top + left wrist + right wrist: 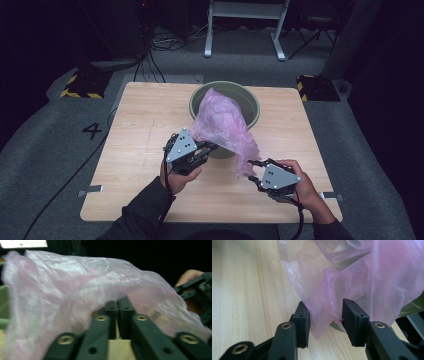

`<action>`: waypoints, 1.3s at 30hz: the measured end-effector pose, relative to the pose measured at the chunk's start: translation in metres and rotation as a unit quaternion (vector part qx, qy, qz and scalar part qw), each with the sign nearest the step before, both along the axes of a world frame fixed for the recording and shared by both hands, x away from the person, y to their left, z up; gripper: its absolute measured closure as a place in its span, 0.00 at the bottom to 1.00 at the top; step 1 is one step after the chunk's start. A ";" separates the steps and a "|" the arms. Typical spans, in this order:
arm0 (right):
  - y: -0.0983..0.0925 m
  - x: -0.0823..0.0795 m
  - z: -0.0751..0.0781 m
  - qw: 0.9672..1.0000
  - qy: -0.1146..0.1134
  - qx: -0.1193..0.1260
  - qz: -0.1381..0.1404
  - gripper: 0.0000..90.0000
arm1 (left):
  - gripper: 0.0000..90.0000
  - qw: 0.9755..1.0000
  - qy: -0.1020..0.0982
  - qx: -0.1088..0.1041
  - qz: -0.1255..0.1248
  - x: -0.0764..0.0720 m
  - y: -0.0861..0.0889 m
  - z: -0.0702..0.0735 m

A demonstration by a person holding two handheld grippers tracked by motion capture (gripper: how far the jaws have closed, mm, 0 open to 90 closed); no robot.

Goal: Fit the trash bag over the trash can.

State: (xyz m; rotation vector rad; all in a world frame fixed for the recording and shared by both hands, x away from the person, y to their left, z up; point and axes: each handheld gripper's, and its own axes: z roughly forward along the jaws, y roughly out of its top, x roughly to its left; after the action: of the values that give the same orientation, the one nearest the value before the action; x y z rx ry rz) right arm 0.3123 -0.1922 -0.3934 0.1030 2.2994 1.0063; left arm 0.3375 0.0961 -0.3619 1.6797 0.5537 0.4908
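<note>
- My right claw sits nearest me, low over the worktop. Its jaws stand apart, released; a hanging fold of the pink plastic bag lies between them, and the pads do not press on it.
- In the right gripper view, the fold hangs closer to one pad than to the other and reaches almost to the wood. The bag lies directly ahead of this claw and slightly up.
- My left claw is a little farther out, at the near rim of the green basin. Its jaws are clenched on the bag's film: in the left gripper view the fingertips meet with the plastic draped over and around them.
- The bag runs diagonally from the basin's mouth down toward my right claw, its long axis slanting from far-centre to near-right. Its far part rests over the basin, its near end trails onto the worktop.
- Judgement: the next move turns on the right claw, which is nearer the loose lower edge. Closing it where it stands should catch the fold; the left claw already anchors the upper side.
- Judgement: thin film may slip or bunch unevenly between the pads.
</note>
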 end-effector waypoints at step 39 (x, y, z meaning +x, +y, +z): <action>0.018 0.038 0.069 0.993 -0.038 0.105 -0.045 1.00 | 1.00 0.994 0.004 0.107 0.020 0.020 0.033 -0.029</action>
State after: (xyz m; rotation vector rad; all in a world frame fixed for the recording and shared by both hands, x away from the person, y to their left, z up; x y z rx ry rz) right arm 0.3499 -0.1740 -0.3248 0.2491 2.0955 1.1826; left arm 0.3570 0.1290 -0.3914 1.8783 0.5553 0.5900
